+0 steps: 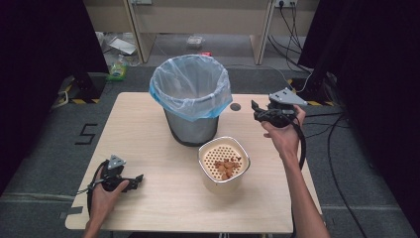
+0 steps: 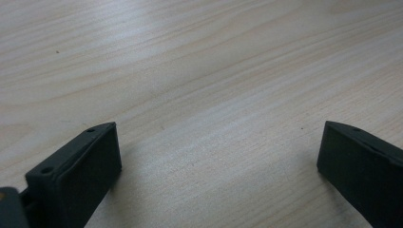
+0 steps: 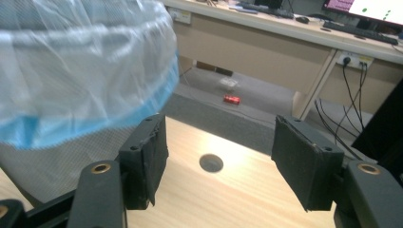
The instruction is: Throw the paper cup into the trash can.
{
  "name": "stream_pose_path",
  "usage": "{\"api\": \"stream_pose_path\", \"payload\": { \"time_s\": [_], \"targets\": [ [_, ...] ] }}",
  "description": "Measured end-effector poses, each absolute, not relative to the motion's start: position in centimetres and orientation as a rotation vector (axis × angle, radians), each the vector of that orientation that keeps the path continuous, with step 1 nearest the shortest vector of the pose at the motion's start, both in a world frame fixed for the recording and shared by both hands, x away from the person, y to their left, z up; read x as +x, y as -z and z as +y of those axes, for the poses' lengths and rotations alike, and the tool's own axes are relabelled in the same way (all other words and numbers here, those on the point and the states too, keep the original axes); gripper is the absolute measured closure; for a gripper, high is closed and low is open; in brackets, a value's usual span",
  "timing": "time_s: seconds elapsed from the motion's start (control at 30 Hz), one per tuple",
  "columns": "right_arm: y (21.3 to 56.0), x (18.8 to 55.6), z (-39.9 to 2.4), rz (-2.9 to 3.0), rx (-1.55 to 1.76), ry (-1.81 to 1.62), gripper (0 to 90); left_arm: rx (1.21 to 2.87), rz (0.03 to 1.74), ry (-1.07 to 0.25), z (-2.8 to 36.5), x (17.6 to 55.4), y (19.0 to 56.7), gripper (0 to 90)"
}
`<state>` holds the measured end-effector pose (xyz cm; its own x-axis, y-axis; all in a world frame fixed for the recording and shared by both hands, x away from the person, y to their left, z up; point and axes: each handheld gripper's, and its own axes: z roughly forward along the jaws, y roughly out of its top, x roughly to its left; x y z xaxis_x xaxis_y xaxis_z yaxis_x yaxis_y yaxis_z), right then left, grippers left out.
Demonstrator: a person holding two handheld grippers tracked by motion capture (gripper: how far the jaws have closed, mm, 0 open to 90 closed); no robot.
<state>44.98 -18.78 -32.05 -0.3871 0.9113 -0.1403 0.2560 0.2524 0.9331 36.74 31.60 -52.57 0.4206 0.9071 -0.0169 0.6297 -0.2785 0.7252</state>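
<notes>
Bins: one mesh bin [image 1: 190,124], lined with a blue bag [image 1: 190,89], is set mid-worktop [image 1: 148,198].
Strainer bowls: one cream bowl [image 1: 224,163] beside it, brown pieces [image 1: 227,167] inside.
Left gripper [image 1: 136,179]: jaws spread, nothing held.
Right gripper [image 1: 256,110]: jaws spread, nothing held.

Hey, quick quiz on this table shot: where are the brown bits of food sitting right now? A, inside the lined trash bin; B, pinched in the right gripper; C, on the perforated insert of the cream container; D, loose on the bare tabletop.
C: in the high view the brown food pieces lie on the perforated insert of the cream container, in front of the lined trash bin, and the right gripper is open and empty.
</notes>
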Motion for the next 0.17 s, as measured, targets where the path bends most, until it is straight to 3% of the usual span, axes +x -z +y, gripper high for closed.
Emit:
{"api": "stream_pose_path", "payload": {
  "time_s": [0.17],
  "targets": [
    [33.3,44.7,-19.9,1.806,1.103,-1.152,36.4,2.014,1.296,-0.537,31.6,36.7,52.6,0.0]
  ]
}}
